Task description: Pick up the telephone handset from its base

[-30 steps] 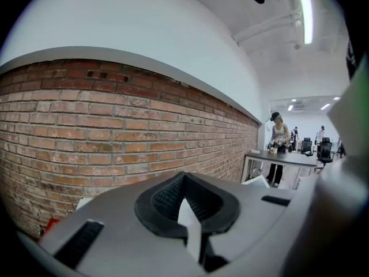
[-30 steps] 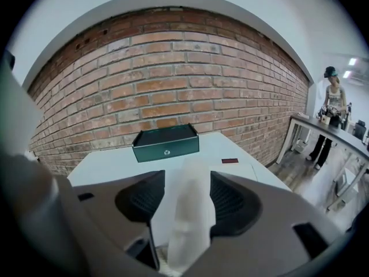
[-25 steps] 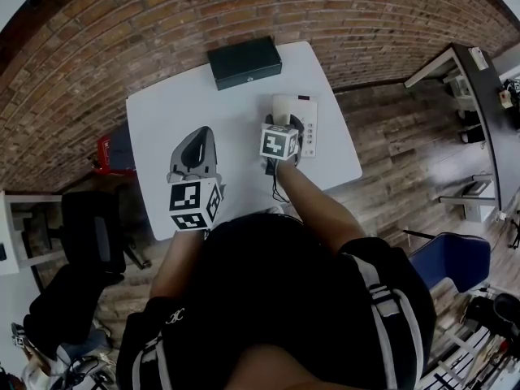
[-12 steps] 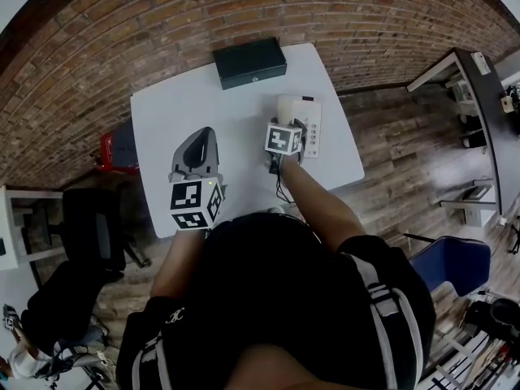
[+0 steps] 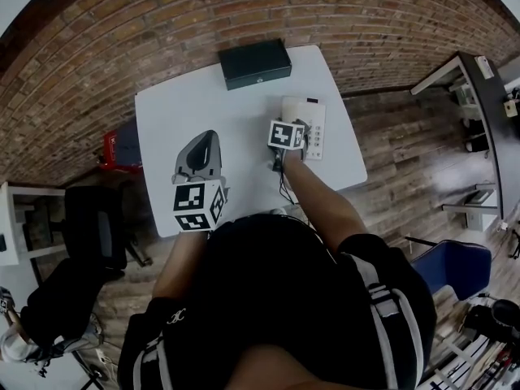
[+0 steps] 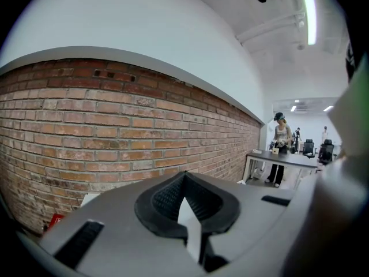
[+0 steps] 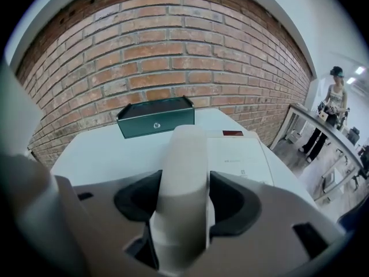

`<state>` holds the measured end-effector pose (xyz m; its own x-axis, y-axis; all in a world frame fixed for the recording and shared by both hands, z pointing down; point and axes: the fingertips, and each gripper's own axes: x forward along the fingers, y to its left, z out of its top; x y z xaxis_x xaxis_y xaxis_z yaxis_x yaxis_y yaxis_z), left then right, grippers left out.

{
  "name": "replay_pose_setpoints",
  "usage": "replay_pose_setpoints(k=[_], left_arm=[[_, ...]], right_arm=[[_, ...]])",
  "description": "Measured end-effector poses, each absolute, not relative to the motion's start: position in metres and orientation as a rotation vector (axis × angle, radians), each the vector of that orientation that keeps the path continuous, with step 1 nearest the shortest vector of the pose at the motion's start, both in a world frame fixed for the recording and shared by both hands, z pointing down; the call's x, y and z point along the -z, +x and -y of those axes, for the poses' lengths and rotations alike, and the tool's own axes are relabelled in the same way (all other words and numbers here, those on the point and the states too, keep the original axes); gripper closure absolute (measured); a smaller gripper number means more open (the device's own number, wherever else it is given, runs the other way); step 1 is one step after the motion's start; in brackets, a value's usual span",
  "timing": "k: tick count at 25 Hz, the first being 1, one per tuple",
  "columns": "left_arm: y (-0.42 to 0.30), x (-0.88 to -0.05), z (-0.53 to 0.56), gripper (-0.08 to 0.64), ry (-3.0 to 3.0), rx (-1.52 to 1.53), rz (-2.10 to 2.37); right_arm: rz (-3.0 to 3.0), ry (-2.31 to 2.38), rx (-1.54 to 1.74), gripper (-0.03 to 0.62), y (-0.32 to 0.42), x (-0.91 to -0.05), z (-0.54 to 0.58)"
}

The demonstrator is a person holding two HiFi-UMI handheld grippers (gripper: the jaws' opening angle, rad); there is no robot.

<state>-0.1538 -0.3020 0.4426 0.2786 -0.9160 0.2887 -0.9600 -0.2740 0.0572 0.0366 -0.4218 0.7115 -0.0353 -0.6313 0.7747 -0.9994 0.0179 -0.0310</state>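
Telephone handset (image 7: 183, 172), off-white plastic bar — likely light, stiff, slick; right gripper (image 7: 183, 206) clamps its middle, left gripper (image 6: 187, 206) closed, empty.

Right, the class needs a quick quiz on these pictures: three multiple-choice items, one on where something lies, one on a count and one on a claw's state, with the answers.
1. Where does the dark green rectangular box lie?
A. On the wooden floor.
B. At the far edge of the white table, beyond the white telephone base.
C. On top of the telephone.

2. How many claws grip something?
A. None.
B. One.
C. Both.

3. What is the right claw doing?
A. Closed on the white plastic telephone handset.
B. Wide open and empty.
C. Closed on the box.

Answers:
1 B: the head view shows the box on the tabletop's edge nearest the brick wall.
2 B: the left claw has its jaws together with nothing between them.
3 A: the right gripper view shows its jaws against both sides of the handset.
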Motion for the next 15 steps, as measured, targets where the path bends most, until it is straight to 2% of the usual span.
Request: replay_pose_setpoints(k=[15], left_arm=[[-0.147, -0.443, 0.305, 0.563, 2.346, -0.277, 1.717]], right_arm=[[1.761, 1.68, -0.78, 0.388, 0.041, -0.7, 0.418]])
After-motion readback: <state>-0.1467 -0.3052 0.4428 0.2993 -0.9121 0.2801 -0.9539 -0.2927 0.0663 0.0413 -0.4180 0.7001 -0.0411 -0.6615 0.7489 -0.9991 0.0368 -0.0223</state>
